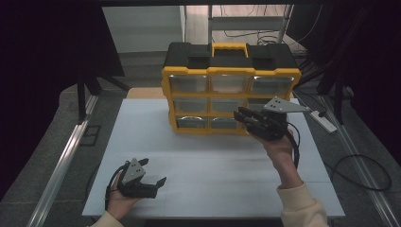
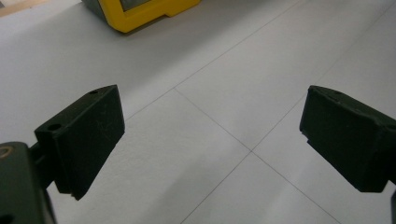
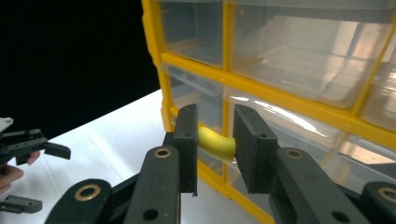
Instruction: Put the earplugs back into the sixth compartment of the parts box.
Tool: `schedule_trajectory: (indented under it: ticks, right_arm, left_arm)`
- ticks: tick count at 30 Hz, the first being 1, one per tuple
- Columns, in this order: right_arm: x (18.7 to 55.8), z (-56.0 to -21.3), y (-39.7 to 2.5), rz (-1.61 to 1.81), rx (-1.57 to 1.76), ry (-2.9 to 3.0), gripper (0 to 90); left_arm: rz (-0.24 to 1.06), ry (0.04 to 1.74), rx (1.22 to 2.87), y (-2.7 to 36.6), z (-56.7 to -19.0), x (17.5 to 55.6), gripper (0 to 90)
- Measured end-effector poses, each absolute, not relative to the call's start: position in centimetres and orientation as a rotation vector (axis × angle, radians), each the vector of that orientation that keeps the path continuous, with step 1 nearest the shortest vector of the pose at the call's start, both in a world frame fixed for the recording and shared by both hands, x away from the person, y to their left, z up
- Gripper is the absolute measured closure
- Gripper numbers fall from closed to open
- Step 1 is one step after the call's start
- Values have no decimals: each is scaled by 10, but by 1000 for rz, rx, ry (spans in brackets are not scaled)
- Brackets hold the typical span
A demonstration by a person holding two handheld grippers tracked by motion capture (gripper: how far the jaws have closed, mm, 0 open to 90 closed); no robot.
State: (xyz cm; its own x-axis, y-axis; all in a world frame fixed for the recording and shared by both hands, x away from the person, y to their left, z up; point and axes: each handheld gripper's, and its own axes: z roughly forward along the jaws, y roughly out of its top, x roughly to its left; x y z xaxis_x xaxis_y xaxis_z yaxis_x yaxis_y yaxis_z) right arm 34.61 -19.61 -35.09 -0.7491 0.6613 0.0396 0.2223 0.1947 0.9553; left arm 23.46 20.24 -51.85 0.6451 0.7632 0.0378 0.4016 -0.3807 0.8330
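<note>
Your right tongs [image 3: 215, 144] grip a yellow banana-shaped piece [image 3: 215, 142] at the drawer cabinet's [image 1: 231, 70] lower drawers. Keep that grip firm and level. Left tongs [image 1: 150, 174] rest wide above the counter [image 1: 213, 165].

Left gripper [image 1: 152, 173]: black body, two blocky black jaws, grey three-cornered plate on top, black cable looping behind.
Right gripper [image 3: 215, 140]: black linkage arms with brass-ringed pivots, flat rectangular pads, grey plate above.
Sleeve [image 1: 302, 205]: cream, behind the right gripper.
</note>
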Motion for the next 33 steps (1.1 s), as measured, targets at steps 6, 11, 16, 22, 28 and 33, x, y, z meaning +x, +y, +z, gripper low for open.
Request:
schedule_trajectory:
  ticks: [6, 11, 16, 22, 28, 33]
  right_arm:
    - [349, -348, -209, 1532, 868, 2039, 709]
    - [352, -348, -219, 1480, 904, 1995, 709]
    - [355, -348, -228, 1444, 936, 1955, 709]
    - [359, -349, -238, 1411, 972, 1923, 705]
    - [365, -356, -236, 1327, 995, 1914, 426]
    - [356, -350, -227, 1335, 934, 1881, 323]
  left_arm:
    - [535, 909, 2011, 203, -518, 235, 63]
    - [535, 908, 2015, 202, -519, 235, 63]
    - [534, 907, 2012, 202, -519, 235, 63]
    - [532, 908, 2014, 202, -519, 235, 63]
    - [536, 905, 2014, 202, -519, 235, 63]
    - [533, 906, 2010, 203, -518, 235, 63]
